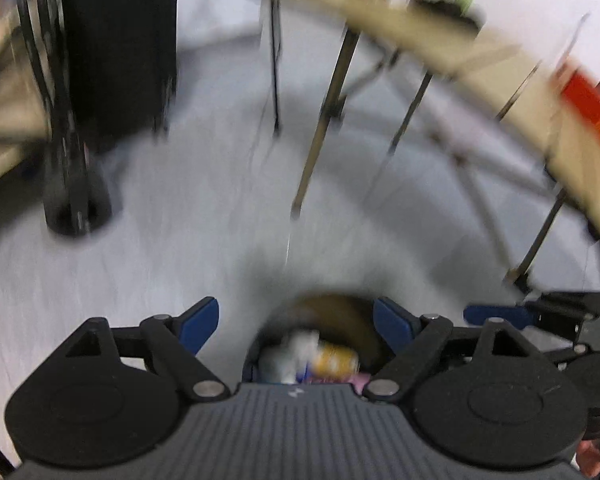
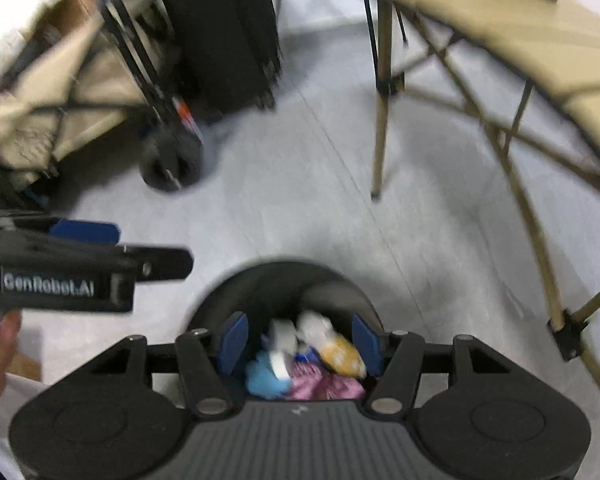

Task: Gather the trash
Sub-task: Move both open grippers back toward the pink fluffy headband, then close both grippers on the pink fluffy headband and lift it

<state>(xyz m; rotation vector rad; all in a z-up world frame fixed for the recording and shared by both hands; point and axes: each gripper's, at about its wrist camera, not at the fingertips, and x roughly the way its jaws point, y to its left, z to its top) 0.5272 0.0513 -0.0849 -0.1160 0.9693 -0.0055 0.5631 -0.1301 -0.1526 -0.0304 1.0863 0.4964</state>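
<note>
A dark round trash bin (image 2: 260,280) stands on the floor right below both grippers; it also shows in the left wrist view (image 1: 364,320). Inside lie a yellow can (image 2: 342,354), white crumpled paper (image 2: 282,340), a blue scrap (image 2: 262,378) and a pink wrapper (image 2: 324,386). The can (image 1: 336,360) and white paper (image 1: 296,344) show in the left view too. My left gripper (image 1: 296,326) is open and empty above the bin. My right gripper (image 2: 300,338) is open and empty over the bin's mouth. The left gripper's side (image 2: 84,256) appears left in the right view.
A beige folding table (image 2: 520,28) with thin legs (image 2: 382,92) stands to the right. A black suitcase (image 2: 224,28) and a wheeled cart (image 2: 172,164) with cardboard stand behind on the grey floor. A red box (image 1: 592,108) lies on the table. Both views are motion-blurred.
</note>
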